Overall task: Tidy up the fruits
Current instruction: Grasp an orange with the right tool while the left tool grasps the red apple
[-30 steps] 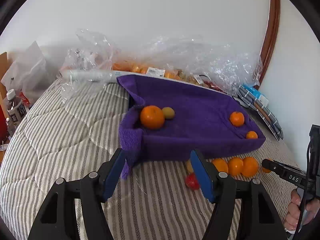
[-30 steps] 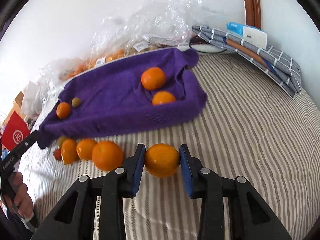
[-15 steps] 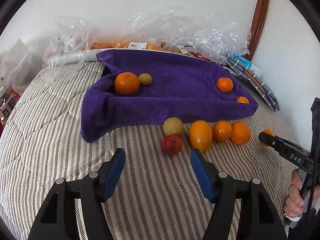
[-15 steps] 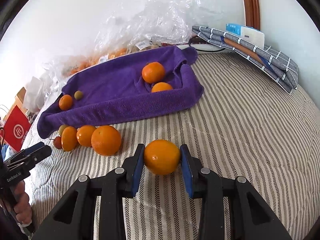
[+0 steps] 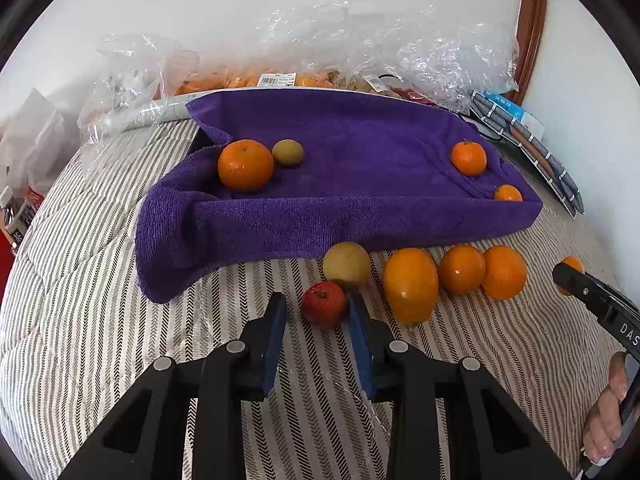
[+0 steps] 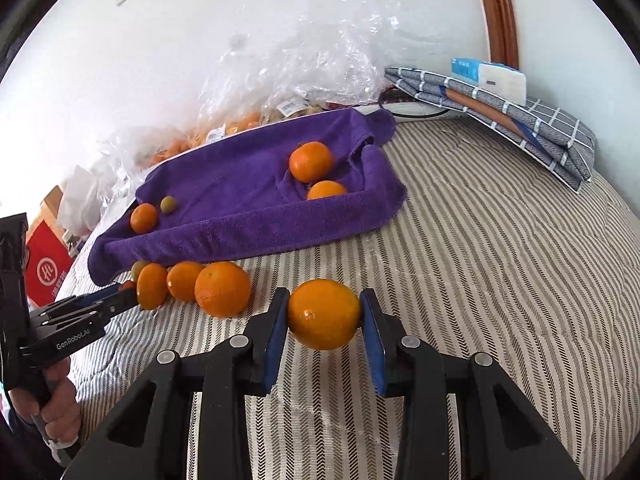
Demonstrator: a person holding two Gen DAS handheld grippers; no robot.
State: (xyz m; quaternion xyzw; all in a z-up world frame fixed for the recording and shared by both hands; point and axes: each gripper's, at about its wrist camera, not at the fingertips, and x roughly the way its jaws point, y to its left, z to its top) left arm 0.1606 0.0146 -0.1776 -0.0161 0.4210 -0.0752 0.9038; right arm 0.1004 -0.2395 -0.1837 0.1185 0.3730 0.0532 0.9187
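Closing around a small red apple [image 5: 323, 305], my left gripper [image 5: 318, 320] has its blue pads narrowing on the fruit; the right pad touches it, while a sliver of gap shows at the left pad. My right gripper [image 6: 323, 316] is clamped on an orange [image 6: 323, 314], pads pressed to both sides, held just above the striped bedcover [image 6: 480, 280].

Readable writing: "GenRobot.AI" on the side of my left gripper, seen from the right wrist view, and "DAS" on my right gripper at the right edge of the left wrist view. A red bag [image 6: 46, 276] far left carries a white round logo.

Just beyond the apple lies a yellowish round fruit [image 5: 346, 265], touching it or nearly so. To its right runs a row of three oranges [image 5: 460, 270] along the near edge of a purple towel [image 5: 340, 200]; the leftmost is egg-shaped, its long axis running near to far. On the towel rest a mandarin [image 5: 245, 165] beside a small green fruit [image 5: 287, 153] at left, and two more mandarins [image 5: 469, 157] at right. Crumpled clear plastic bags [image 5: 360, 52] with price labels, too small to read, lie behind against the wall. Folded checked cloth [image 6: 520, 120] sits far right.
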